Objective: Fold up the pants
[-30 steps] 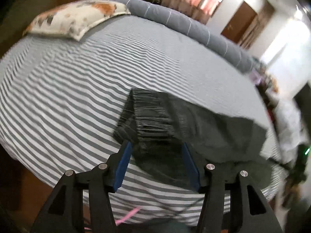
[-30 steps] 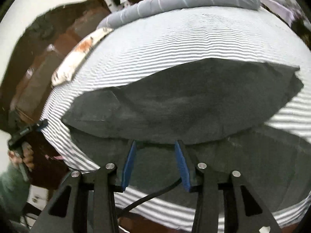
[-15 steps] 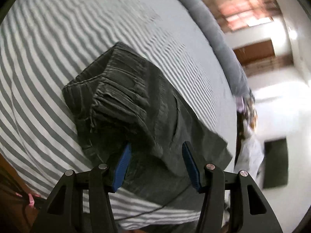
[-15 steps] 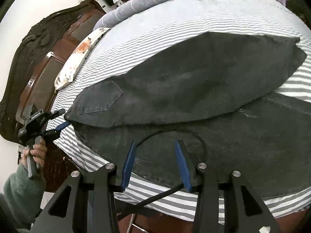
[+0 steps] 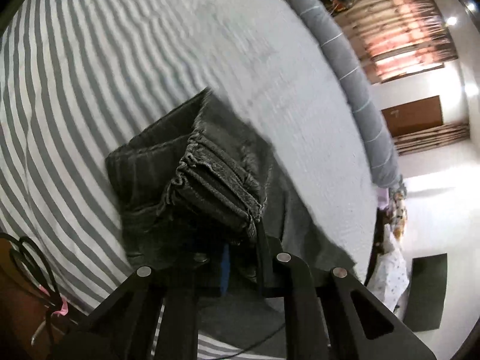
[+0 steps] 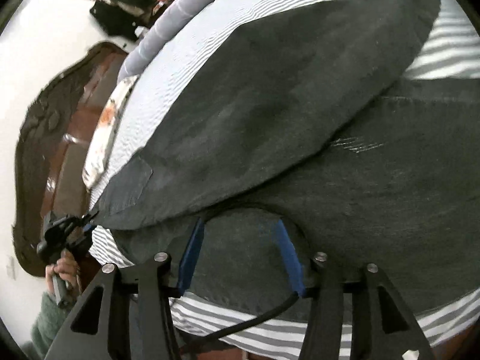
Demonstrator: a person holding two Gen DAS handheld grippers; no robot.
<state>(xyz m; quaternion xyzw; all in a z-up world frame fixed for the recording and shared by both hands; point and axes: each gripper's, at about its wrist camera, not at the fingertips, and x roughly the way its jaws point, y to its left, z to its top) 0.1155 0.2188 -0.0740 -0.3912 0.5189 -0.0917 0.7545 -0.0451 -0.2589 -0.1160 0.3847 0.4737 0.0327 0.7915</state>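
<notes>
Dark grey pants (image 5: pixel 192 186) lie on a grey-and-white striped bed (image 5: pixel 120 60), folded lengthwise, with one leg on top of the other (image 6: pixel 285 96). My left gripper (image 5: pixel 240 237) is shut on the bunched waistband (image 5: pixel 216 183) and lifts it a little. My right gripper (image 6: pixel 240 234) is open, its blue pads (image 6: pixel 192 255) low over the lower leg near the bed's front edge. The left gripper also shows at the far left of the right wrist view (image 6: pixel 64 228), at the waist end of the pants.
A grey bolster (image 5: pixel 345 60) runs along the far edge of the bed. A patterned pillow (image 6: pixel 105 132) lies by the dark wooden headboard (image 6: pixel 45 150). A black cable (image 6: pixel 255 321) hangs under my right gripper. Black scissors (image 5: pixel 30 264) lie beside the bed at the left.
My left gripper has closed on the waistband and raised it. My right gripper has stayed open and tilted, moving closer over the lower leg.
</notes>
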